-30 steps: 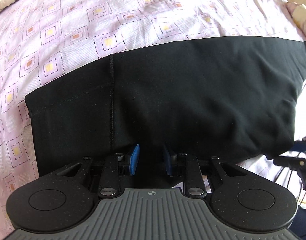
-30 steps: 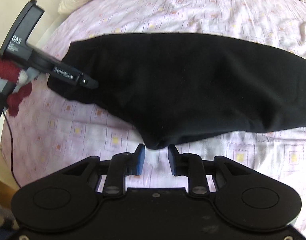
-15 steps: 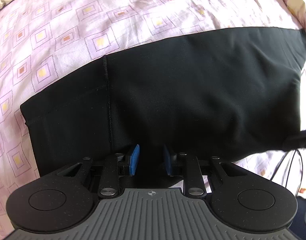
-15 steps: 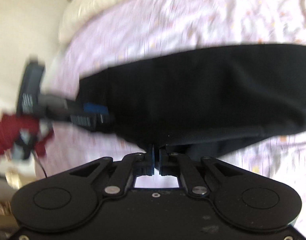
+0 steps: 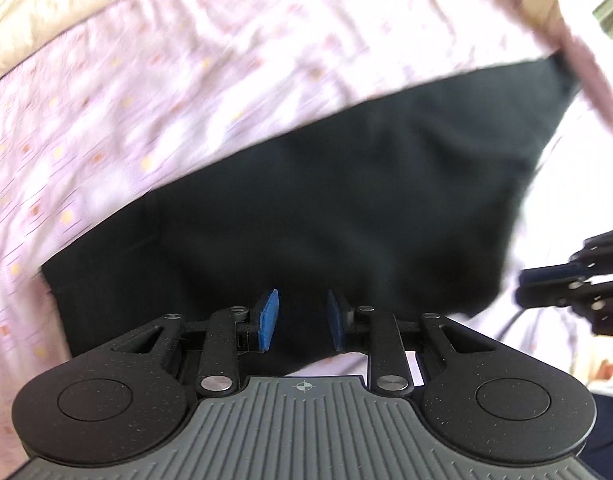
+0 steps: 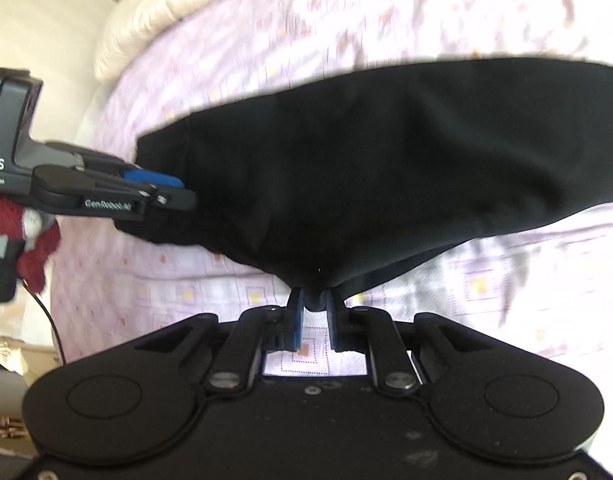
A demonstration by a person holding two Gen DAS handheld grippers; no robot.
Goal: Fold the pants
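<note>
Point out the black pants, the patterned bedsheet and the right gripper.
black pants (image 6: 386,168): right wrist view, middle of the lifted cloth.
patterned bedsheet (image 5: 186,80): left wrist view, bare stretch above the pants.
right gripper (image 6: 315,314): right wrist view, between its fingertips, where a bunch of pants edge sits.

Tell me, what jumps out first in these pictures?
A big pair of black pants fills the middle, spread over a pink patterned bedsheet. The right gripper pinches the pants' near edge while its jaws ease open; the left gripper grips the edge further along. A cream pillow lies at the back.
</note>
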